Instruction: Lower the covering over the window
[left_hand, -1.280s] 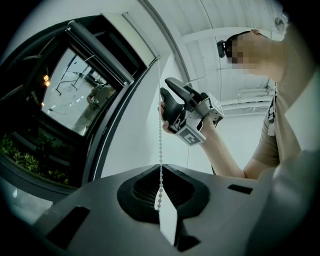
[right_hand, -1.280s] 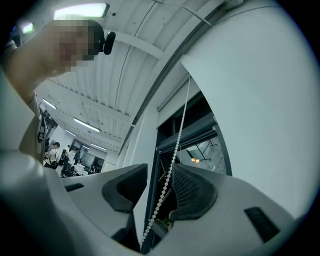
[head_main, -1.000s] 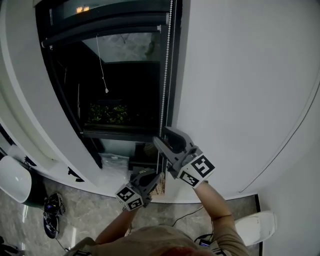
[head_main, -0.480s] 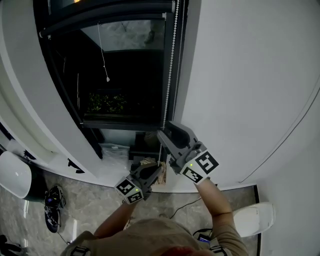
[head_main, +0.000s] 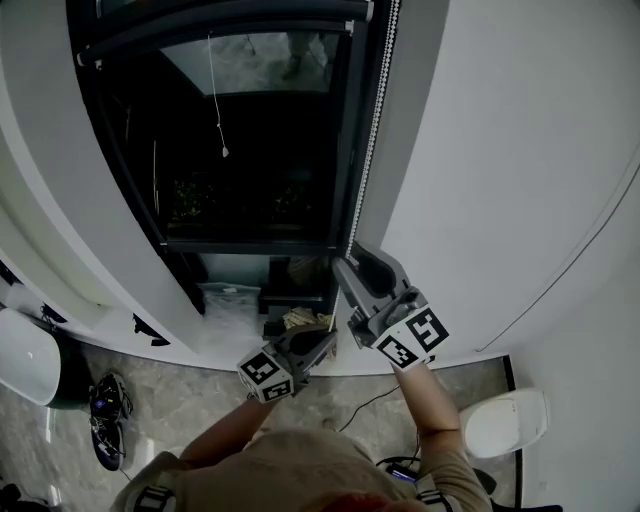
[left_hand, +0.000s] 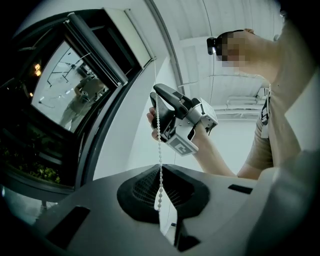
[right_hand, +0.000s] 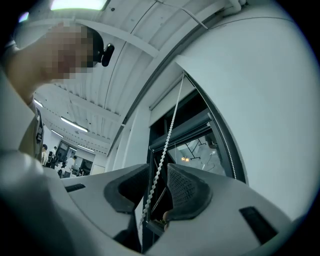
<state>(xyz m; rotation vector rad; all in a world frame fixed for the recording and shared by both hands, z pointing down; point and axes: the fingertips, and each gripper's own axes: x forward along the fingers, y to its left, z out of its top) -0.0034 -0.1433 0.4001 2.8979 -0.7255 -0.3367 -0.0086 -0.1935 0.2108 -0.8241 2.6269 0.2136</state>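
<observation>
The right gripper (head_main: 352, 262) sits a little further to the right and lower in the head view than a second ago. Its jaws have just been closing, with the chain (head_main: 372, 130) running up between them. A gap still shows on either side of the beads, so the pads are not yet pressing. The left gripper (head_main: 318, 345) sits just below it with its jaws pressed together on the same chain, and the beads hang straight into the pinch. This looks like a hand-over-hand pull, with the lower claw holding tension while the upper one takes a fresh, higher bite. The next haul probably cannot start until that bite closes. The chain hangs along the right side of the window (head_main: 250, 150), next to the white wall. The blind (head_main: 220, 32) is still up near the top and most of the glass is bare. The head view has shifted between frames, so I cannot tell whether the blind has dropped at all. The top of the chain runs out of frame, its bottom loop is hidden behind the grippers, and the dark pane makes the blind's lower edge hard to pick out.
</observation>
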